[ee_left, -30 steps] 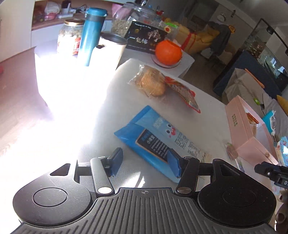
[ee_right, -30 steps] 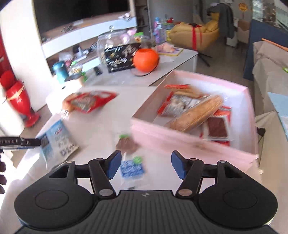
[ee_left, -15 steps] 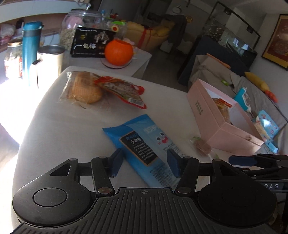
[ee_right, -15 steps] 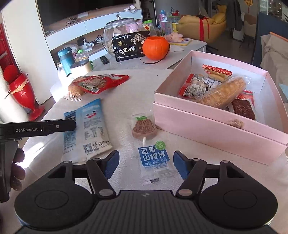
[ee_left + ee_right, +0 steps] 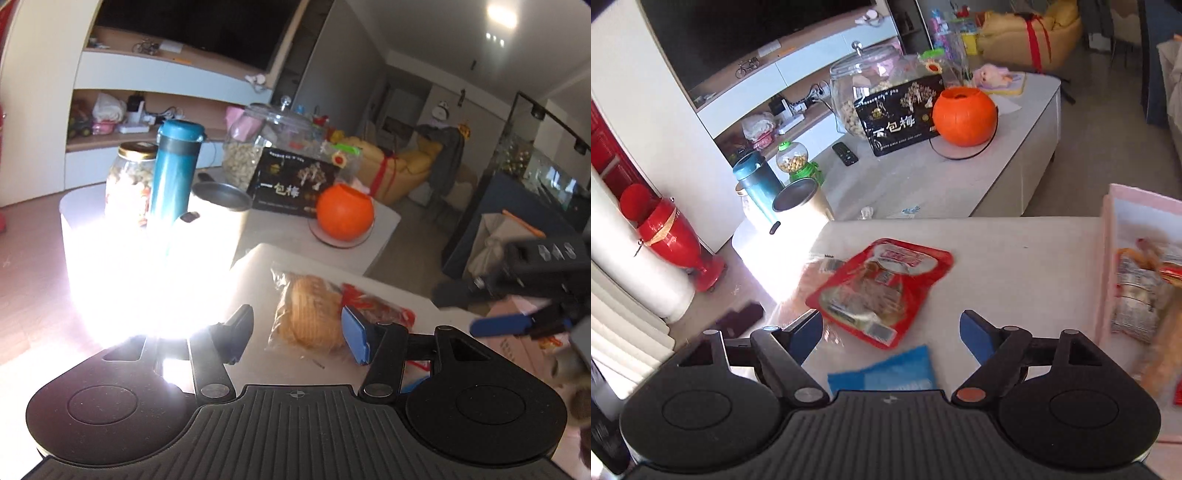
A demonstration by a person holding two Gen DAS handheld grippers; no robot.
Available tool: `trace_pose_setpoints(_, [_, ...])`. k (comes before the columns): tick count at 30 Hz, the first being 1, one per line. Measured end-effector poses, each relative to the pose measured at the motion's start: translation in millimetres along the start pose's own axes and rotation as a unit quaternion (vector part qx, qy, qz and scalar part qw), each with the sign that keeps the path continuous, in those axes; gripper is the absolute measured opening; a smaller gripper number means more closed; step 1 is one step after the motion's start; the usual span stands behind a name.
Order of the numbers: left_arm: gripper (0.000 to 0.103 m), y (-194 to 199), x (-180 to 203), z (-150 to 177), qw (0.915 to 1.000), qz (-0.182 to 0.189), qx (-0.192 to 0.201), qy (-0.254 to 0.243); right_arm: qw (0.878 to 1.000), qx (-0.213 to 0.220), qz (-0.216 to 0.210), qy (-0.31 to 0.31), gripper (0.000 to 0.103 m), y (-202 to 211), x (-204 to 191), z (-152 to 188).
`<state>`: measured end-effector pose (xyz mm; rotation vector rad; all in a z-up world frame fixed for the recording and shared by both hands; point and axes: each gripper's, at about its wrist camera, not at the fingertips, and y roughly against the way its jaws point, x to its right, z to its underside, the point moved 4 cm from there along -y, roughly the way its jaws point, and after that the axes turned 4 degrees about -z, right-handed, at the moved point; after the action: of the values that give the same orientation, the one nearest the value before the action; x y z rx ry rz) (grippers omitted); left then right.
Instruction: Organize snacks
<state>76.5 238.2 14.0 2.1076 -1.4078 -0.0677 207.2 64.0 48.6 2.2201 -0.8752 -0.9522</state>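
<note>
Right gripper [image 5: 892, 332], jaws opening with nothing pressed between them, poised over the red snack pouch [image 5: 881, 288] on the white table [image 5: 1015, 258]; a blue packet [image 5: 886, 373] lies just below. Left gripper [image 5: 299, 332], jaws apart and empty, faces the clear bag of biscuits [image 5: 310, 314] (partly under the pouch). Pink box [image 5: 1108, 258] at right, holding snacks
</note>
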Motion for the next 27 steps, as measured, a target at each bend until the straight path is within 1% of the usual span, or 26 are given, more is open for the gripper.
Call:
trace_pose_setpoints(2, [0.058, 1.3, -9.9, 0.8, 0.9999, -0.015, 0.005, 0.003, 1.0, -0.008, 0.006, -0.015, 0.082, -30.9, -5.2, -15.0])
trace_pose_setpoints(4, [0.058, 1.1, -16.2, 1.7, 0.9998, -0.016, 0.004, 0.013, 0.999, -0.004, 0.043, -0.005, 0.082, -62.8, -12.1, -24.0])
trace_pose_setpoints(6, [0.058, 0.9, -19.9, 3.4, 0.9997, -0.011, -0.001, 0.022, 0.995, -0.003, 0.095, 0.017, 0.082, -88.3, -16.1, -28.9])
trace_pose_setpoints(7, [0.058, 0.4, -20.8, 3.9, 0.9997, -0.009, -0.003, 0.023, 0.992, -0.011, 0.12, 0.025, 0.082, -101.1, -16.9, -28.2])
trace_pose_setpoints(8, [0.058, 0.4, -21.5, 4.4, 0.9997, -0.007, -0.004, 0.024, 0.991, -0.024, 0.131, 0.028, 0.082, -109.9, -16.4, -26.2])
trace_pose_setpoints(9, [0.058, -0.4, -21.9, 4.9, 0.9997, -0.004, -0.006, 0.025, 0.99, -0.029, 0.133, 0.025, 0.085, -113.7, -14.2, -22.8])
trace_pose_setpoints(10, [0.058, -0.9, -21.6, 5.0, 0.9996, 0.0, -0.008, 0.026, 0.991, -0.025, 0.129, 0.018, 0.086, -111.9, -11.1, -20.4])
trace_pose_setpoints(12, [0.058, -1.9, -20.7, 4.9, 0.9996, 0.005, -0.011, 0.026, 0.994, -0.045, 0.104, 0.003, 0.086, -106.3, -2.4, -13.8])
trace_pose_setpoints(14, [0.058, -2.6, -18.5, 6.7, 0.9996, 0.013, -0.013, 0.022, 0.994, -0.066, 0.087, 0.02, 0.079, -94.1, -0.2, -4.9])
trace_pose_setpoints(15, [0.058, -2.5, -16.4, 7.6, 0.9995, 0.019, -0.016, 0.021, 0.993, -0.073, 0.086, 0.033, 0.063, -86.9, 0.2, 0.3])
trace_pose_setpoints(16, [0.058, -3.6, -14.2, 8.5, 0.9992, 0.027, -0.02, 0.02, 0.992, -0.083, 0.086, 0.047, 0.051, -76.7, 1.0, 7.0])
trace_pose_setpoints(18, [0.058, -1.1, -8.3, 11.3, 0.9989, 0.035, -0.027, 0.017, 0.991, -0.101, 0.07, 0.054, 0.04, -56.8, 4.2, 21.0])
trace_pose_setpoints(19, [0.058, -0.3, -5.4, 12.2, 0.9986, 0.04, -0.031, 0.016, 0.991, -0.109, 0.059, 0.049, 0.028, -46.4, 6.6, 28.0])
trace_pose_setpoints(20, [0.058, 1.2, -2.1, 12.9, 0.9981, 0.048, -0.036, 0.016, 0.991, -0.119, 0.044, 0.044, 0.023, -37.9, 8.8, 35.4])
trace_pose_setpoints(21, [0.058, 3.1, 1.0, 13.8, 0.9973, 0.057, -0.041, 0.019, 0.991, -0.127, 0.03, 0.039, 0.014, -29.6, 10.6, 43.2])
trace_pose_setpoints(23, [0.058, 7.8, 8.4, 14.8, 0.9962, 0.073, -0.046, 0.011, 0.991, -0.126, 0.026, 0.042, 0.014, -6.3, 14.0, 60.8])
trace_pose_setpoints(25, [0.058, 11.2, 17.3, 13.3, 0.9949, 0.087, -0.05, -0.014, 0.992, -0.109, 0.032, 0.061, 0.014, 18.3, 16.0, 74.6])
trace_pose_setpoints(26, [0.058, 11.9, 19.6, 10.3, 0.9949, 0.086, -0.048, -0.023, 0.992, -0.095, 0.039, 0.075, 0.014, 32.3, 17.2, 81.0])
trace_pose_setpoints(27, [0.058, 11.9, 19.2, 5.0, 0.9959, 0.075, -0.045, -0.024, 0.991, -0.079, 0.049, 0.091, 0.015, 46.8, 19.4, 86.8])
